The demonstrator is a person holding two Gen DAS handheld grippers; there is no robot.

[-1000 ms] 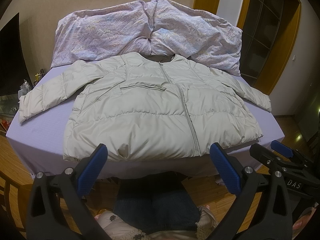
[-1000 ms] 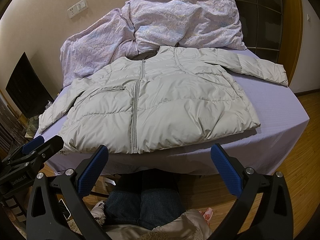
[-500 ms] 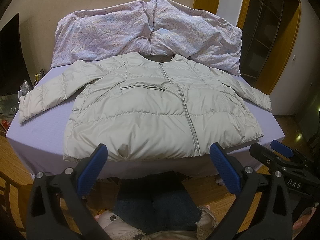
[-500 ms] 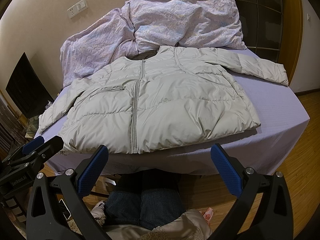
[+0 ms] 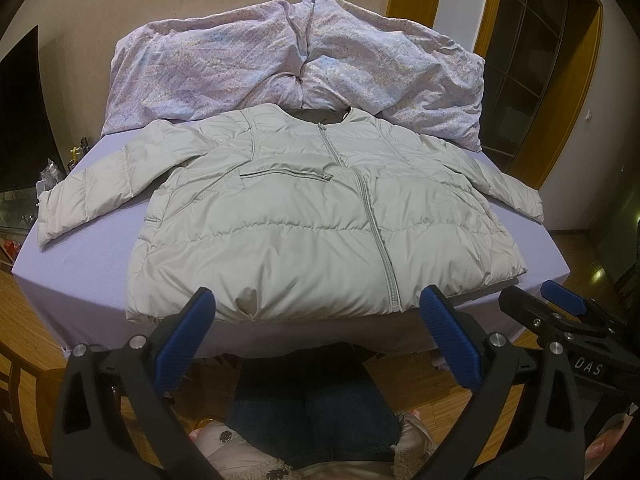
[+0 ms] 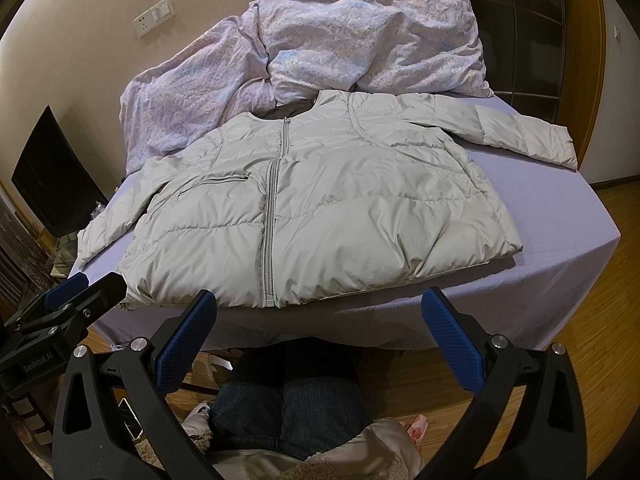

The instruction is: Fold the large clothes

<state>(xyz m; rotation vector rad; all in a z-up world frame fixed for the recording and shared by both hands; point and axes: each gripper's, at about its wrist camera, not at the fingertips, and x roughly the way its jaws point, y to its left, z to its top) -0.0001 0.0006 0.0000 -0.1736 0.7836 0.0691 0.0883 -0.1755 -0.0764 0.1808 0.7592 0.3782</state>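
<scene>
Jacket spread for folding: a pale grey quilted puffer jacket lies front-up and zipped on a bed covered with a lavender fitted sheet, its hem running along the near edge of the mattress and its collar pointing toward the wall. Both sleeves are stretched outward, one reaching the left side of the bed, the other angling off toward the right side. A grey zipper runs up the middle of the garment, and a slit chest pocket sits beside it.

Behind the collar, a crumpled lilac floral duvet is heaped against the beige wall, touching the top of the jacket. A white wall socket and switch plate is fixed above it. A dark flat screen stands to the left of the bed, and a dark wood-framed door shows at the right.

The left gripper, black with blue ribbed pads, hovers just short of the hem with its jaws released and spread wide, nothing between them. The right gripper, of the same make, is held beside it with its jaws likewise parted and empty, apart from the fabric. Each gripper shows at the edge of the other's view.

Below the tools, a person's legs in dark blue jeans are at the foot of the bed, above a wooden plank floor.
</scene>
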